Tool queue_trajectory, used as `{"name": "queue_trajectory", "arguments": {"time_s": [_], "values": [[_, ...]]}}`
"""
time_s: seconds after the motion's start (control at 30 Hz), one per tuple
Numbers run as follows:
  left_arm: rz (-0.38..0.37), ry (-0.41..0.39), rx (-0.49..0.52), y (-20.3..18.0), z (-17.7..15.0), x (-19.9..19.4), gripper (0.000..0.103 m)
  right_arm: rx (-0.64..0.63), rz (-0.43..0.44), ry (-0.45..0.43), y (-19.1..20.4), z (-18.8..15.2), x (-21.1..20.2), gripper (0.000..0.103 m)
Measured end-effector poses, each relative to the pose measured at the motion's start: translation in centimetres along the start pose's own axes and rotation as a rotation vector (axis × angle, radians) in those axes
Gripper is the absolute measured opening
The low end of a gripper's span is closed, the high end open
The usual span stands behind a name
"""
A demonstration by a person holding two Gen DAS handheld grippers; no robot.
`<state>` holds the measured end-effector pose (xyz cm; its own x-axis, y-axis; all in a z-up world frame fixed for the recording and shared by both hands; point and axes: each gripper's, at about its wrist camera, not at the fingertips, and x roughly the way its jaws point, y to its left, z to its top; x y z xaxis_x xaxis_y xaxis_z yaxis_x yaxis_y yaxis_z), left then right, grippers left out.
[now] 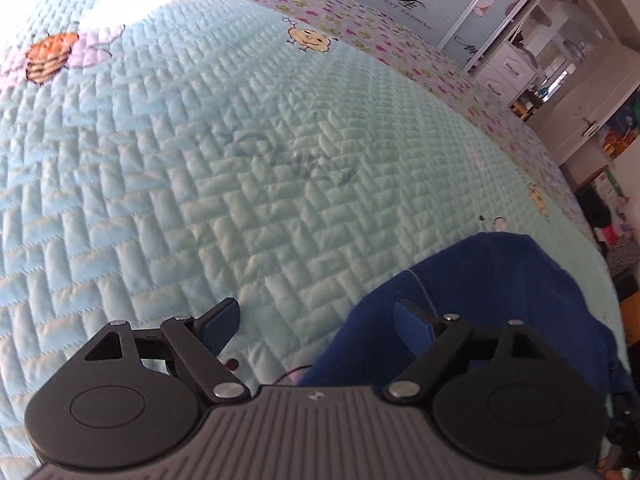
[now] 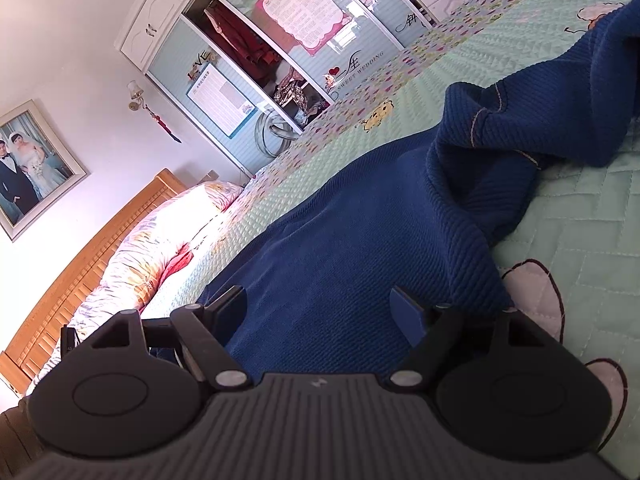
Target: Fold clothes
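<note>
On the quilted bed cover (image 1: pixel 200 184), blue knit garment (image 2: pixel 340 248) rumpled, left claw (image 1: pixel 316 328) wide, right claw (image 2: pixel 320 312) wide, both empty

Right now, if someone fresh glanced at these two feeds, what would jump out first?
The dark blue knit garment dominates the right wrist view, spread and rumpled across the pale green quilted bedspread, with the open right tool just above it. In the left wrist view the open left tool hangs over mostly bare quilt, the garment only at its right side. Behind, a framed wedding photo hangs on the wall above the wooden headboard.
</note>
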<state>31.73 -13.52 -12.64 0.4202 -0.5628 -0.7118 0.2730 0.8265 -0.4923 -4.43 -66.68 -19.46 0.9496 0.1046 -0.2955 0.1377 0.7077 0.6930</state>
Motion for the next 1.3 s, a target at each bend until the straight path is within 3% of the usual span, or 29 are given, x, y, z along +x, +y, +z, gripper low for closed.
{"name": "queue_trajectory", "arguments": {"time_s": [0.1,0.2,0.23,0.3,0.33,0.5,0.57,0.67,0.77,0.83,0.9,0.97,1.0,1.17,1.3], "values": [[-0.08,0.057,-0.036,0.5,-0.4,0.2,0.09,-0.005,-0.005,0.001,0.1,-0.1,0.1,0.079],[-0.055,0.099,0.04,-0.9,-0.8,0.1,0.083,-0.009,-0.009,0.002,0.2,-0.1,0.2,0.079],[-0.02,0.104,0.101,-2.0,-1.3,0.2,0.073,-0.01,-0.01,0.002,0.2,-0.2,0.3,0.079],[0.067,0.109,0.233,-4.5,-2.3,0.3,0.011,-0.011,-0.011,0.002,0.2,-0.2,0.2,0.079],[0.106,0.1,0.284,-5.4,-2.7,0.3,0.007,-0.011,-0.011,0.002,0.1,-0.2,0.2,0.079],[0.365,-0.018,0.49,-8.7,-1.5,0.1,0.007,-0.017,-0.016,0.001,0.3,-0.1,0.3,0.079],[0.413,-0.042,0.513,-8.8,0.3,0.1,0.007,-0.019,-0.018,0.0,0.3,-0.2,0.3,0.079],[0.466,-0.031,0.549,-9.0,1.8,1.4,0.009,-0.023,-0.02,-0.001,0.2,-0.3,0.2,0.079],[0.536,0.038,0.58,-8.2,1.3,4.0,0.014,-0.021,-0.017,-0.005,0.1,-0.4,0.2,0.078],[0.577,0.046,0.569,-7.4,1.0,4.8,0.032,-0.017,-0.015,-0.007,0.0,-0.3,0.2,0.078],[0.569,-0.038,0.44,-6.1,1.1,2.9,0.062,-0.014,-0.012,-0.007,0.0,-0.4,0.2,0.078],[0.499,-0.125,0.251,-4.1,1.2,-0.3,0.063,-0.011,-0.009,-0.008,-0.1,-0.4,0.1,0.078],[0.483,-0.147,0.232,-4.2,0.3,-1.3,0.063,-0.01,-0.008,-0.008,-0.1,-0.4,0.1,0.078],[0.491,-0.19,0.362,-6.9,-6.2,-4.0,0.064,-0.01,-0.008,-0.009,0.1,-0.4,0.1,0.078],[0.496,-0.224,0.465,-9.0,-11.3,-6.1,0.077,-0.011,-0.009,-0.009,0.0,-0.4,0.1,0.078]]}}
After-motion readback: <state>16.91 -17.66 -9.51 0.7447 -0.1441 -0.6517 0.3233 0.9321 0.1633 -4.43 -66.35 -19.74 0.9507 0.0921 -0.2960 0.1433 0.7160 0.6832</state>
